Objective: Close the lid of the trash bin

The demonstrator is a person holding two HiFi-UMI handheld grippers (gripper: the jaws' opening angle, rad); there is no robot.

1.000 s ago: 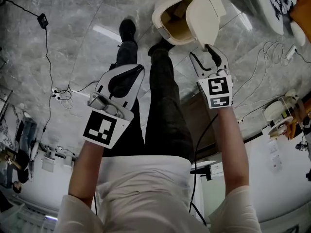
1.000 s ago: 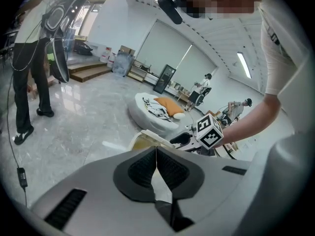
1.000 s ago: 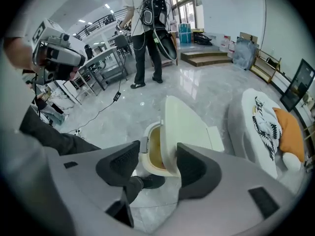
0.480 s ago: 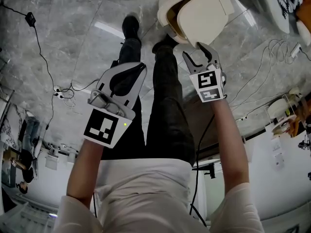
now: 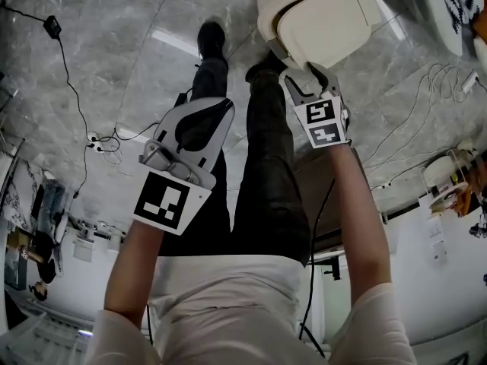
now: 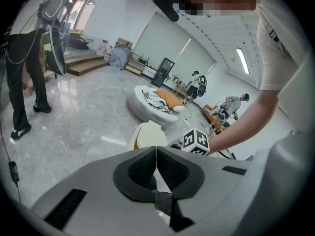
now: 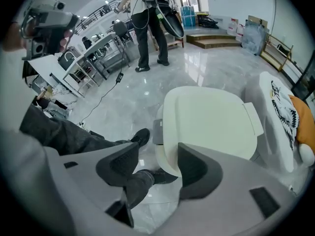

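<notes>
The cream trash bin [image 5: 268, 23] stands on the floor just beyond my shoes. Its lid [image 5: 323, 23] lies flat over the body and no opening shows. My right gripper [image 5: 310, 73] is open at the lid's near edge, with nothing between its jaws. In the right gripper view the lid [image 7: 209, 119] fills the space ahead, and the right gripper [image 7: 157, 163] has its right jaw over the lid's front rim. My left gripper [image 5: 221, 106] hangs shut and empty above my left leg, apart from the bin. In the left gripper view the left gripper [image 6: 156, 150] points towards the bin [image 6: 146, 137].
My legs and black shoes [image 5: 211, 36] stand next to the bin on grey marble floor. Cables [image 5: 99, 139] trail at the left. A white round lounger with an orange cushion [image 7: 283, 117] lies right of the bin. A standing person [image 7: 147, 28] and tables are farther off.
The lid has swung down from half raised to flat over the bin, with my right gripper following it forward. The left gripper has hardly moved.
</notes>
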